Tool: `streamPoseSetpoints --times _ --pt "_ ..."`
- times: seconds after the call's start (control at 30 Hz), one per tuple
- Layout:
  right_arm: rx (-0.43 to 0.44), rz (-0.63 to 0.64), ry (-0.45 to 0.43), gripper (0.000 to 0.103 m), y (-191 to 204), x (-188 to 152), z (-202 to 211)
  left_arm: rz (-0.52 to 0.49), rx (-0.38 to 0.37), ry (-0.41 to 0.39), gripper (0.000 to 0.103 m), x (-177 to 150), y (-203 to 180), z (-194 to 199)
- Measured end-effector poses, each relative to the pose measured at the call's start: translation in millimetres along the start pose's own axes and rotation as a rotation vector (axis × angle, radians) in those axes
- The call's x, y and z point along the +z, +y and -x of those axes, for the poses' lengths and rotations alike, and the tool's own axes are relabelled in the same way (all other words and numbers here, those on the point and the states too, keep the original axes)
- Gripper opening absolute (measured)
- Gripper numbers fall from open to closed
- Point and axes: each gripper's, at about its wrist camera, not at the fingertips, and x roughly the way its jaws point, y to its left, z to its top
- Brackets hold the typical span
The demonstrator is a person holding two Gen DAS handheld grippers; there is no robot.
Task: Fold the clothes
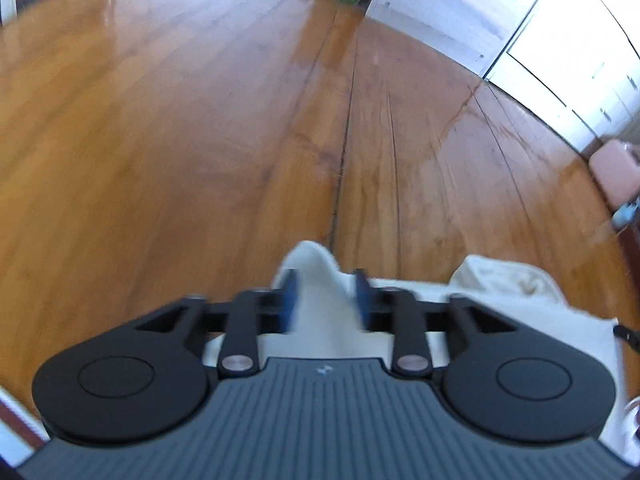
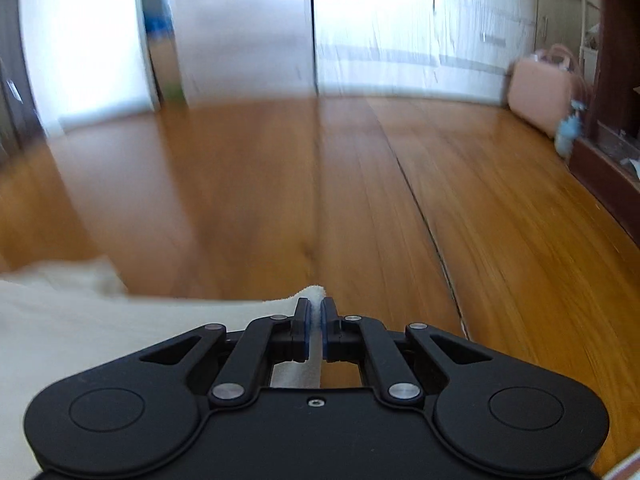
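Cream cloth [image 1: 324, 300] rises as a peaked fold between the blue pads of the left hand-held gripper [image 1: 325, 296], low in the centre of the left wrist view. Those jaws stand apart; the pad [image 1: 289, 296] on the left of the frame lies against the fabric, while whether the other pad touches it is lost in blur. More of the same garment bunches at the lower right of that frame, lying on the wooden floor [image 1: 160, 140].

In the right wrist view, the right hand-held gripper [image 2: 316, 320] is clamped tight on a thin ridge of the cloth [image 2: 80, 320], whose tip pokes up just above the fingertips at the lower centre. From there the fabric spreads toward the lower left of the frame over the floor [image 2: 480, 220]. A pink case [image 2: 538, 96] stands by the white cabinets [image 2: 400, 20] at the upper right.
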Motion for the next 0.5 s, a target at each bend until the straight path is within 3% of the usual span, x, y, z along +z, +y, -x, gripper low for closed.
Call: streamPoseSetpoints --times 0.03,0.1,0.23,0.27,0.3,0.33,0.4,0.5 --pt "-0.03 0.025 0.025 0.005 6 -2 -7 -0.022 0.015 -0.018 0.052 -6 0 10" --pt "-0.097 0.079 0.053 0.006 18 -3 -10 -0.046 0.017 -0.031 0.052 -17 4 30" --pt "-0.252 0.174 0.087 0.008 41 -4 -11 0.029 -0.037 0.026 0.055 -43 35 68" --pt "-0.3 0.192 0.086 0.018 45 -4 -9 0.072 -0.023 0.048 0.064 -51 44 73" --pt "-0.333 0.198 0.071 0.044 50 -3 -3 0.123 0.002 0.075 0.067 -63 52 76" --pt "-0.344 0.185 0.037 0.054 54 -1 9 0.151 -0.001 0.092 0.067 -71 58 78" --pt "-0.269 0.155 -0.043 0.06 63 3 37 0.203 -0.011 0.123 0.066 -86 70 82" --pt "-0.092 0.181 -0.062 0.061 85 1 72 0.146 -0.059 0.1 0.065 -85 63 83"
